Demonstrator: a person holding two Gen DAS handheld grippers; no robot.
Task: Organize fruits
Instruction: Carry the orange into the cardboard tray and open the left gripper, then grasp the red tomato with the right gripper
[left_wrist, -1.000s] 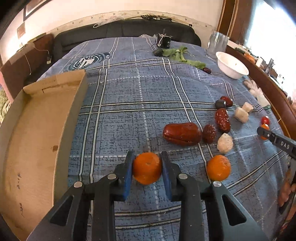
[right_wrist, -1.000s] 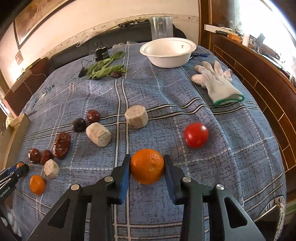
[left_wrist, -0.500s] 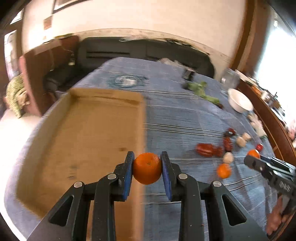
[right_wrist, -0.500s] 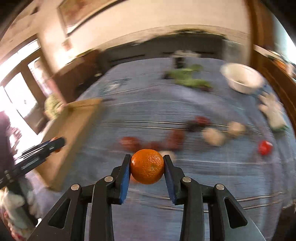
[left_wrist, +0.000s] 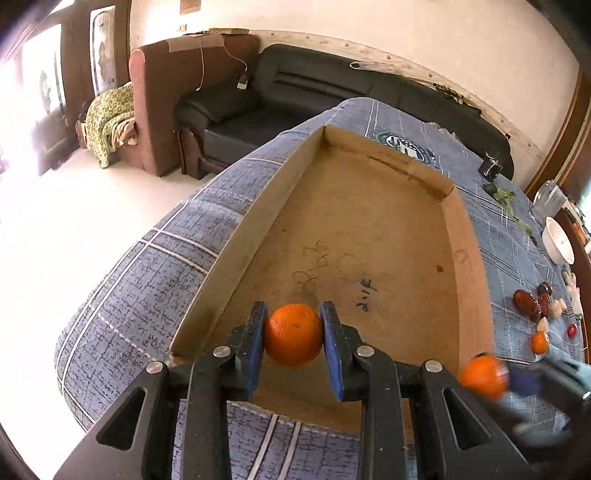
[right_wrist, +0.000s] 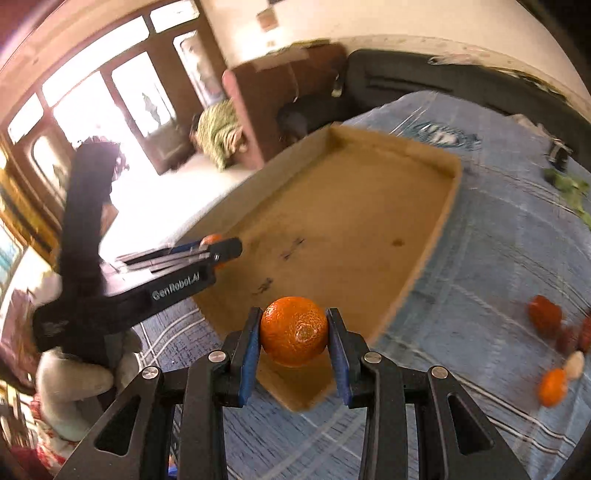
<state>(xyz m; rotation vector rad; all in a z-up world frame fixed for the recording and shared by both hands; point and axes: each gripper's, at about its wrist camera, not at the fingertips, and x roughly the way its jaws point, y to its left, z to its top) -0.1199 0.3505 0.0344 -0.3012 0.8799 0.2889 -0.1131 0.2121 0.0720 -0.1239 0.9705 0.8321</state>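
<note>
My left gripper (left_wrist: 293, 345) is shut on an orange mandarin (left_wrist: 293, 334) and hangs over the near end of a shallow cardboard tray (left_wrist: 369, 229). The right gripper (right_wrist: 293, 339) is shut on a second mandarin (right_wrist: 294, 335) above the tray's (right_wrist: 332, 221) near corner. In the left wrist view that right mandarin (left_wrist: 482, 374) shows blurred at the tray's right side. From the right wrist view the left gripper (right_wrist: 216, 247) reaches in over the tray's left rim. A third mandarin (left_wrist: 539, 341) lies on the blue checked cloth (left_wrist: 147, 288).
Red dates (left_wrist: 526, 302), pale chunks (left_wrist: 554, 308) and a small red fruit (left_wrist: 571, 329) lie on the cloth at the right. A white bowl (left_wrist: 558, 240), green leaves (left_wrist: 504, 195) and a glass stand farther back. The table edge falls away left of the tray, with sofas beyond.
Both grippers have swung left from the fruit spread to the cardboard tray, each carrying its mandarin. The tray now fills the middle of both views.
</note>
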